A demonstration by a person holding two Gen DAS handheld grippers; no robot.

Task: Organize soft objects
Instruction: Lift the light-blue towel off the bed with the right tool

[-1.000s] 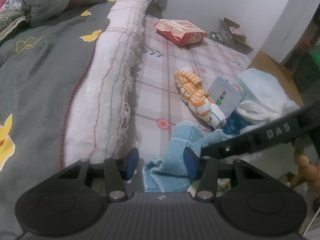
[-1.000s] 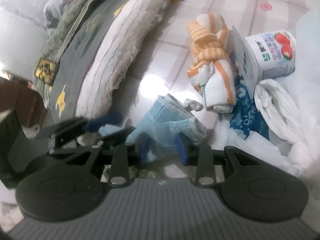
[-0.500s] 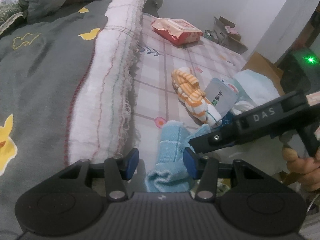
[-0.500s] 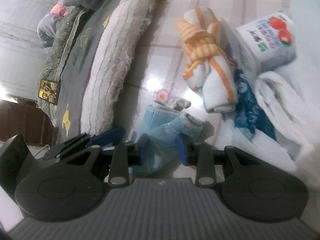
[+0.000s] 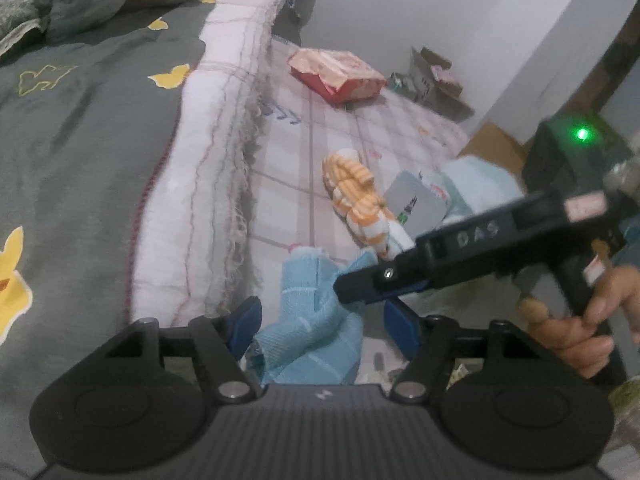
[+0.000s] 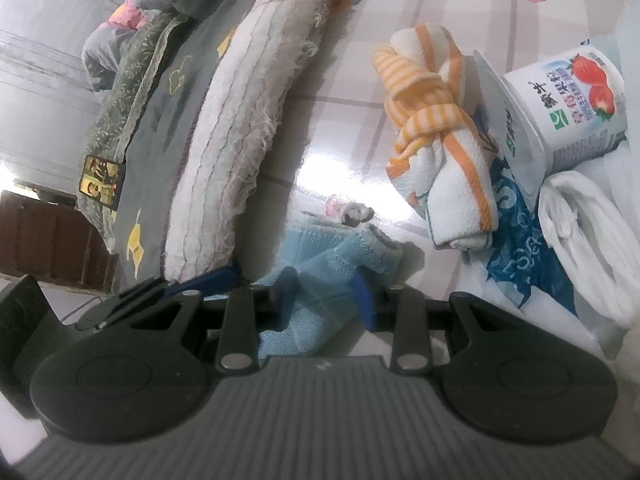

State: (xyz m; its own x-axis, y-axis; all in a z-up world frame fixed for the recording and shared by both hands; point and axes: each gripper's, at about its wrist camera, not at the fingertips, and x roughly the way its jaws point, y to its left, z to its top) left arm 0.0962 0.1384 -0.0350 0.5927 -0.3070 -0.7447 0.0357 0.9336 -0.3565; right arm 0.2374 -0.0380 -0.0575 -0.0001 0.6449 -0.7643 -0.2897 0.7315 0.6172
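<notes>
Both my claws meet at the light blue sock (image 5: 312,320) on the checked floor mat (image 5: 288,200). My left gripper (image 5: 320,322) is opening, the sock between its blue pads but no longer pinched. My right gripper (image 6: 324,296) stays narrow, clamped on the sock's fabric. Only the left view shows my hand (image 5: 580,320) on the right tool and the red packet (image 5: 336,74) farther off; only the right view shows the yoghurt cup (image 6: 568,108) beside the orange-striped towel (image 6: 436,140). A grey quilt (image 5: 80,152) lies alongside.
</notes>
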